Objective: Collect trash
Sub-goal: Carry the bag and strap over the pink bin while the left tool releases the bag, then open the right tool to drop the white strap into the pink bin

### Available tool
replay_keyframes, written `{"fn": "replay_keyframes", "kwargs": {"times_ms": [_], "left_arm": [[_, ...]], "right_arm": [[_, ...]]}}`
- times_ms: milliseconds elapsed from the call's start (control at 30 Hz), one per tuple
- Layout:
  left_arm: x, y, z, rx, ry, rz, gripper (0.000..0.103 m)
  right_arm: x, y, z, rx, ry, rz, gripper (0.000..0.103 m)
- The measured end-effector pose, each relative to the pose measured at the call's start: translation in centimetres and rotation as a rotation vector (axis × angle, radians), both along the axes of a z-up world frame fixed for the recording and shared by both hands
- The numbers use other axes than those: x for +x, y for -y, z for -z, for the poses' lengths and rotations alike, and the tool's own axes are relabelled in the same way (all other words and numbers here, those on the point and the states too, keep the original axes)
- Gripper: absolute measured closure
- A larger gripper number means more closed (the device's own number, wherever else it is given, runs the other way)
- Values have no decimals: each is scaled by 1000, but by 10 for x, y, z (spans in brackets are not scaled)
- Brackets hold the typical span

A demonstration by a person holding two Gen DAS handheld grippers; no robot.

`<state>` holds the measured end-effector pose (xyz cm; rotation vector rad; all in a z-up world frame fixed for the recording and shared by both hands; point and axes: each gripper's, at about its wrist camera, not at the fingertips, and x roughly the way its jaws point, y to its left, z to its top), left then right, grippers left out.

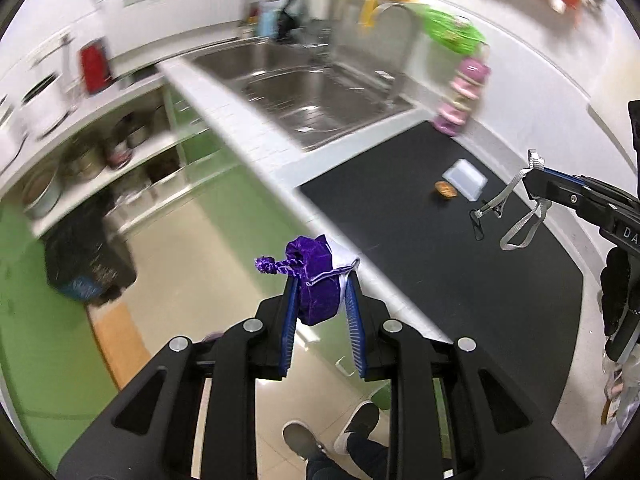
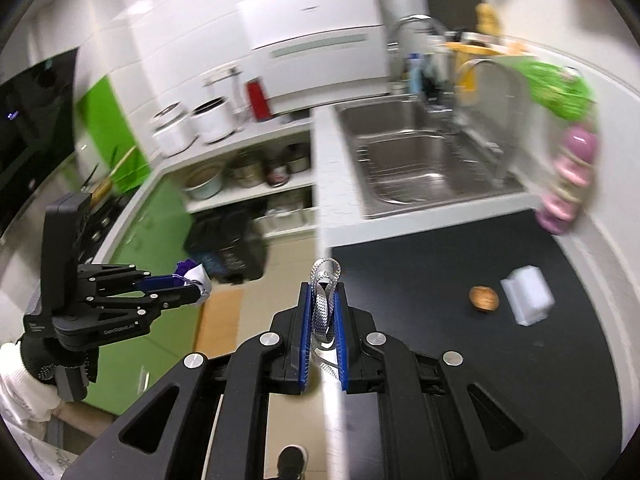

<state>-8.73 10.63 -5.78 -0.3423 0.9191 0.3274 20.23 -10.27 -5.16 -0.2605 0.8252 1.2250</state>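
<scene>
My left gripper [image 1: 323, 280] is shut on a purple velvet pouch [image 1: 318, 280] with a white lining and a knotted cord, held out over the floor past the counter edge. It also shows in the right wrist view [image 2: 198, 280], at the left. My right gripper [image 2: 323, 292] is shut on a grey lanyard strap [image 2: 325, 300]. In the left wrist view that strap [image 1: 520, 216] and its metal clip hang from it over the black mat [image 1: 440, 248]. A brown walnut-like piece [image 2: 484, 298] and a white plastic box [image 2: 528, 294] lie on the mat. A black trash bag [image 2: 228, 248] sits on the floor below.
A steel sink [image 1: 320, 96] lies beyond the mat, with a green bag [image 1: 452, 30] and a pink bottle [image 1: 464, 92] at the wall. Open shelves with pots [image 2: 248, 172] stand at the left. A person's shoes [image 1: 332, 432] are on the floor.
</scene>
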Motion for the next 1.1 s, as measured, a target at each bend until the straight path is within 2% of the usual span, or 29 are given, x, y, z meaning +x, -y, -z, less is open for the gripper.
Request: {"fn": "replay_keyframes", "kwargs": {"times_ms": [200, 333, 467, 567, 733, 833, 900, 933, 967, 1033, 1067, 1100], "left_arm": [[-64, -50, 27, -28, -28, -118, 80], [-95, -83, 64, -72, -54, -185, 80], [-111, -115, 123, -114, -94, -229, 81], [-120, -137, 174, -151, -119, -258, 81], [-126, -167, 261, -195, -151, -279, 81], [-125, -180, 300, -210, -152, -287, 77], [-126, -189, 324, -213, -150, -299, 55], [-127, -194, 337, -218, -146, -311, 29], [-129, -195, 345, -225, -138, -318, 15], [-130, -200, 362, -228, -148, -325, 13], [-130, -201, 368, -223, -159, -326, 8], [-132, -202, 374, -226, -163, -328, 6]], "right_arm": [[-55, -73, 24, -28, -21, -134, 93], [-90, -127, 58, -62, -33, -216, 93], [-118, -176, 110, -116, -50, -282, 93], [-135, -212, 164, -172, -63, -324, 93], [-150, -248, 240, -248, -57, -365, 93], [-154, -260, 282, -282, -61, -377, 93], [-157, -267, 307, -301, -66, -382, 93], [-159, -270, 319, -311, -69, -385, 93], [-159, -271, 326, -318, -70, -388, 93], [-164, -276, 346, -338, -73, -400, 93], [-167, -278, 354, -347, -75, -406, 93], [-167, -279, 359, -354, -79, -411, 93]]}}
